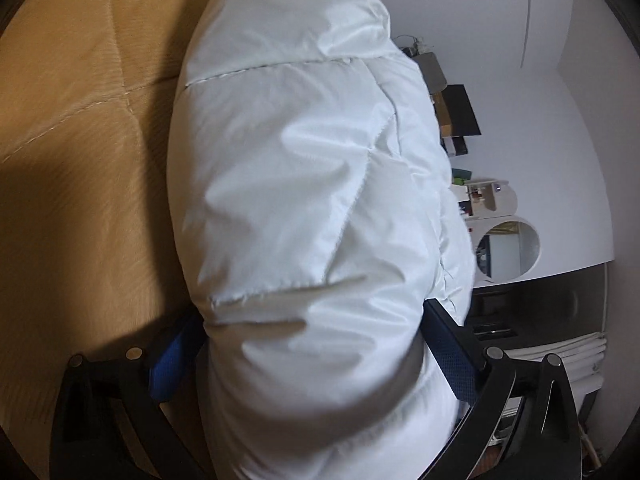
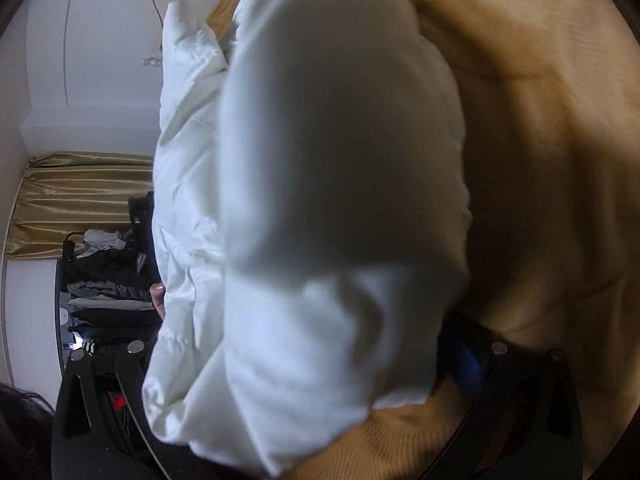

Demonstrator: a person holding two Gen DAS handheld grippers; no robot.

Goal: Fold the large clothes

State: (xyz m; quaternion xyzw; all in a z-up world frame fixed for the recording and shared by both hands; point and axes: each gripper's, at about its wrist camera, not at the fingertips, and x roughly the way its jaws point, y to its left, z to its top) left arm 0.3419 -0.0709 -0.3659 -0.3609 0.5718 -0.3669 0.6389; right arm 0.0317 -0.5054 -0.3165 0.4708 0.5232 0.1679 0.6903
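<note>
Gripping a thick fold of the white puffy jacket (image 1: 304, 208), the left gripper (image 1: 316, 356) has its blue-padded fingers (image 1: 172, 360) pressed against either side of the bulging cloth; the fabric fills the gap between them and swells up across the middle of the left wrist view; a stitched seam crosses the jacket near the top and another lower down, just above the fingers. The right gripper (image 2: 304, 360) likewise clamps a bunch of the same jacket (image 2: 320, 200); only one blue finger (image 2: 464, 360) shows at the right of the cloth, the other hidden behind it; the near cloth is blurred, too close to the lens. Jacket held bunched over a tan bedspread (image 1: 80, 160), ribbed weave, which lies beneath and beside it in both views (image 2: 540, 160); whether the lower part of the jacket touches the bed cannot be told. Beyond: white wall (image 1: 500, 20); a round mirror (image 1: 508, 252) on a white stand; gold curtain (image 2: 80, 200); a rack of dark clothes (image 2: 108, 280) under it.
</note>
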